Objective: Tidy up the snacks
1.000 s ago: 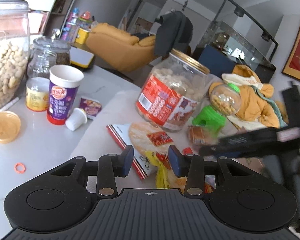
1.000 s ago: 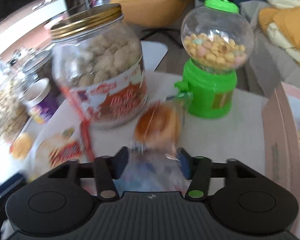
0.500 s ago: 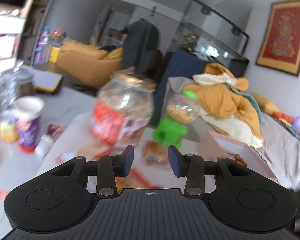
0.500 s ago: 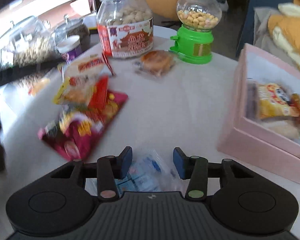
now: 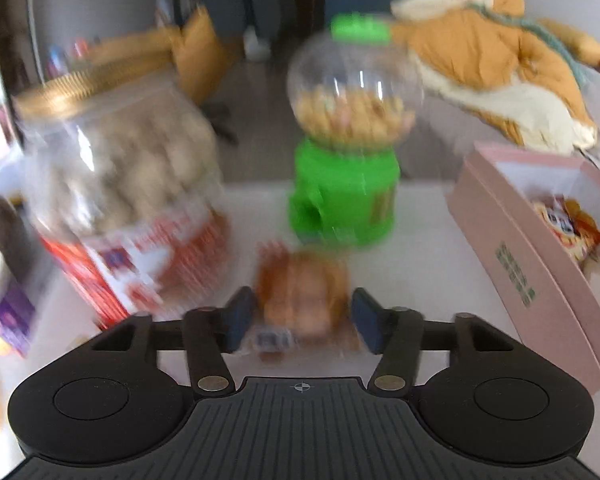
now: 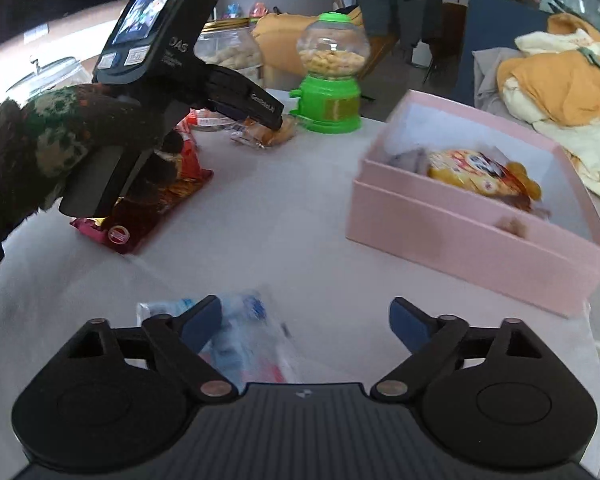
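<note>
White cloth (image 6: 284, 236) covers the table, and behind it I see a yellow armchair (image 6: 284, 32) and a heap of orange bedding (image 6: 560, 80).

From my left wrist view, which is blurred, my left gripper (image 5: 303, 322) has its jaws apart, flanking a wrapped bun (image 5: 304, 292) that lies on the cloth between the fingertips; whether the pads touch the wrapper I cannot tell. At 12 o'clock just beyond the bun stands a green candy dispenser (image 5: 346, 200). At 10 o'clock is a big jar (image 5: 116, 184) with a gold lid and a red label. At 3 o'clock is the pink box (image 5: 516, 256), open, with a yellow snack bag (image 5: 568, 228) inside.

From my right wrist view, my right gripper (image 6: 306, 326) is spread wide and holds nothing. A clear packet (image 6: 248, 340) with blue print lies on the cloth by its left finger, partly under the gripper body. The box sits at 2 o'clock, well apart from the packet. At 10 o'clock I see the left gripper from outside, held in a gloved hand (image 6: 60, 140), its tip at the bun near the dispenser. A red snack bag (image 6: 156, 208) lies under that hand.
</note>
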The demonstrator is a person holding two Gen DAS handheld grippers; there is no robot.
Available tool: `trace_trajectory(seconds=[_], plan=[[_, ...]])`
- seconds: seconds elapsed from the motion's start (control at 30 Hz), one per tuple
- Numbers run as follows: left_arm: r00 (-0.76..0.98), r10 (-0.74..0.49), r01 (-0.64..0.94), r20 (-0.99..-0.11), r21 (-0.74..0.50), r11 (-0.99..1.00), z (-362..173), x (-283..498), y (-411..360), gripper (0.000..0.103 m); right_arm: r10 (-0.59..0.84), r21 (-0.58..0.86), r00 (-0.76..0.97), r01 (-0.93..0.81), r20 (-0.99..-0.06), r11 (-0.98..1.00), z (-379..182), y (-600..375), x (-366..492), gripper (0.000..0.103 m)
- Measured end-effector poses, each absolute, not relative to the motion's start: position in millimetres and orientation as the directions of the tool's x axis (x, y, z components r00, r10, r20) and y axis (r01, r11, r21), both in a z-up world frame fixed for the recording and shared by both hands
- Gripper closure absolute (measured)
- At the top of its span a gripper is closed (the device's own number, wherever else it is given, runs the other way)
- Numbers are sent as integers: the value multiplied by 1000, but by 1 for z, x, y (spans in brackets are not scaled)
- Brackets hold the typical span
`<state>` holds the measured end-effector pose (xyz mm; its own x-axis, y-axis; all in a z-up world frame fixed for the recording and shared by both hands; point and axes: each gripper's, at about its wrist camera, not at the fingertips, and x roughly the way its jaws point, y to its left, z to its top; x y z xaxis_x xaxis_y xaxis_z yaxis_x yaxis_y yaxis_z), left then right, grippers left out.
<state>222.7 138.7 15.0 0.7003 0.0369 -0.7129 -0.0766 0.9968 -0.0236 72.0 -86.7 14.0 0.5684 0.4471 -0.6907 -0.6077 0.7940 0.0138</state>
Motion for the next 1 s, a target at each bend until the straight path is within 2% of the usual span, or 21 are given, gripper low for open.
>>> trace_trajectory(seconds=[0.13, 0.17, 0.2, 0.3, 0.4, 0.47, 0.63, 0.73, 0.87, 0.93, 1.0], plan=[[703, 52, -97, -709, -22, 995, 11, 225, 142, 36, 493, 113, 537, -590, -685, 800, 5, -102, 80, 1], [700, 51, -103, -712, -30, 994, 12, 225, 141, 40, 503, 141, 527, -581, -685, 802, 3, -105, 82, 0], [707, 36, -103, -707, -53, 993, 15, 221, 141, 44, 514, 163, 519, -577, -683, 800, 2, -108, 84, 0], [764, -67, -48, -641, -161, 986, 32, 189, 136, 44, 521, 165, 517, -584, -679, 795, 2, -108, 83, 0], [794, -136, 14, -592, -207, 978, 45, 135, 122, 44, 520, 160, 522, -584, -676, 796, 2, -107, 81, 0], [795, -156, 35, -586, -212, 977, 45, 96, 114, 44, 514, 151, 530, -583, -674, 798, 2, -106, 80, 0], [751, -61, -21, -657, -115, 993, 28, 38, 102, 44, 458, 58, 566, -585, -685, 809, 10, -97, 65, 0], [758, -46, -37, -651, -113, 993, 22, 24, 99, 44, 432, 18, 556, -599, -710, 800, 16, -85, 52, 0], [766, -38, -60, -641, -130, 990, 16, 19, 104, 44, 500, 78, 483, -659, -719, 748, 24, -77, 32, 0], [769, -45, -60, -637, -142, 988, 17, 18, 105, 44, 472, 36, 487, -667, -735, 745, 20, -72, 24, 0], [771, -51, -59, -635, -151, 987, 17, 20, 105, 44, 394, -63, 545, -640, -740, 766, 15, -72, 20, 0]])
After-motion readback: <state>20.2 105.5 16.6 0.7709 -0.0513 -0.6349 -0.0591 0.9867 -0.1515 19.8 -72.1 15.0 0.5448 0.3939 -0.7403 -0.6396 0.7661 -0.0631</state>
